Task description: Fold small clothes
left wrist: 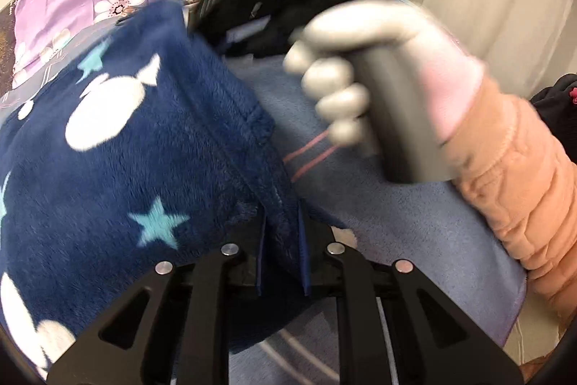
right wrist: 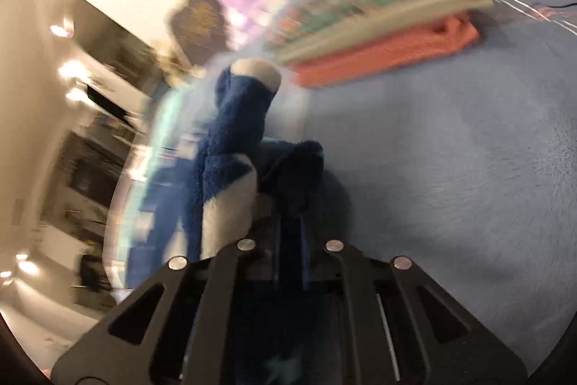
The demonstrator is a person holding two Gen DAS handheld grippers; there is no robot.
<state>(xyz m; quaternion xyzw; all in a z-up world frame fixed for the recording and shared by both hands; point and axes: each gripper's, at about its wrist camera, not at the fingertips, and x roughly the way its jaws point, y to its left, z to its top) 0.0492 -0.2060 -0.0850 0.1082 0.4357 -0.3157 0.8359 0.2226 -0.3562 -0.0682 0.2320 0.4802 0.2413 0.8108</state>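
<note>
Pinching one fleece garment (left wrist: 137,147), two grippers

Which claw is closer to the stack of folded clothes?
Right. The right claw, shut on the navy starry garment, has the folded stack just ahead. The left claw grips the same garment; no stack shows in its view.

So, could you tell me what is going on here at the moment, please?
A person is folding a navy fleece garment with stars and white shapes over a blue blanket. The left gripper is shut on one edge of it, and the right gripper is shut on another part. The person's gloved hand holds the right gripper's handle. A stack of folded clothes already lies further back on the blanket.
</note>
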